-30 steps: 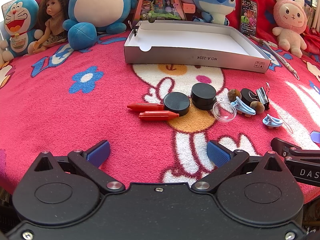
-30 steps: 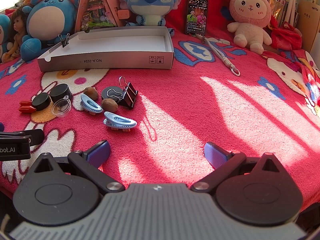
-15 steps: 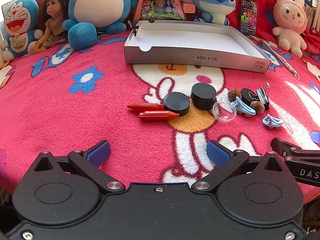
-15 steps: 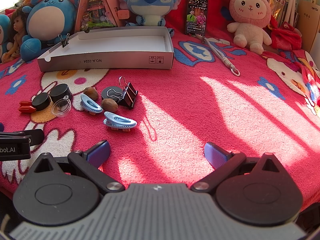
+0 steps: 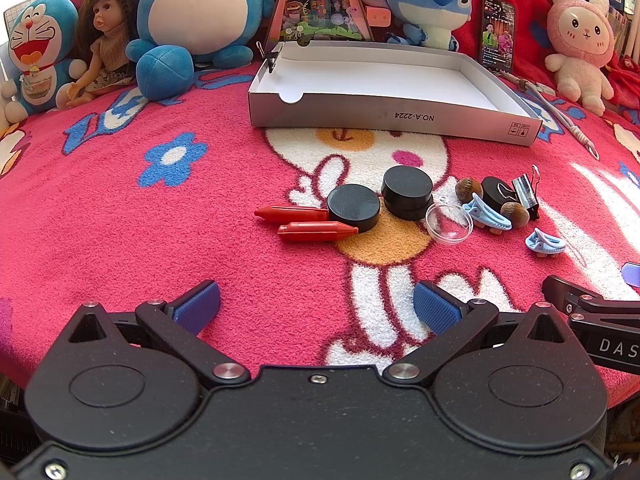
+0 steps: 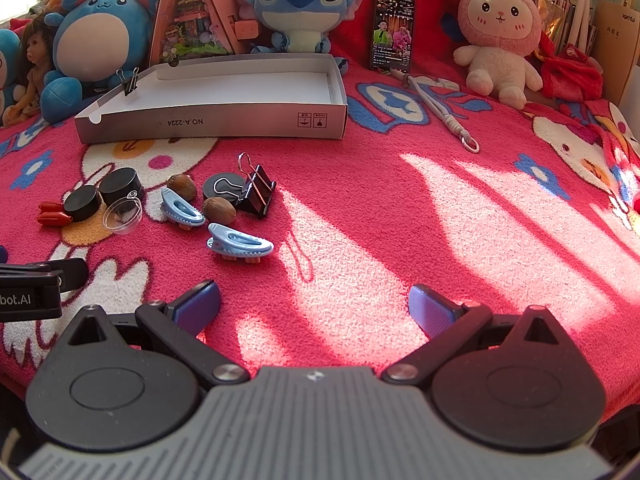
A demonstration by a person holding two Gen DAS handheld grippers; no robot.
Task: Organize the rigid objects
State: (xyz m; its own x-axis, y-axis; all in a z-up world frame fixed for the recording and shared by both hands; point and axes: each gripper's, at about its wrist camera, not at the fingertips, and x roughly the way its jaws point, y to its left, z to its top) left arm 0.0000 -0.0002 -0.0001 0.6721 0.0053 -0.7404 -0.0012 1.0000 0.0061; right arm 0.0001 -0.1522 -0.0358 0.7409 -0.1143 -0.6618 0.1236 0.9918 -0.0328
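Small hard items lie scattered on a red blanket: two red pen caps (image 5: pixel 308 222), two black pucks (image 5: pixel 353 208), a clear dome (image 5: pixel 449 224), two brown nuts (image 6: pixel 219 209), two blue clips (image 6: pixel 239 243), a flat black disc (image 6: pixel 222 187) and a black binder clip (image 6: pixel 256 190). Behind them sits an empty white shallow box (image 5: pixel 376 110). My left gripper (image 5: pixel 316 307) hovers open near the blanket's front, short of the pen caps. To its right, my right gripper (image 6: pixel 314 309) is open too, with the nearest blue clip ahead on its left.
Plush toys and a doll (image 5: pixel 100 44) line the back edge, with a triangular toy house (image 5: pixel 320 4) and a phone (image 6: pixel 393 32) propped up. A white cord (image 6: pixel 440 110) lies right of the box. A binder clip (image 6: pixel 130 80) grips the box's far left corner.
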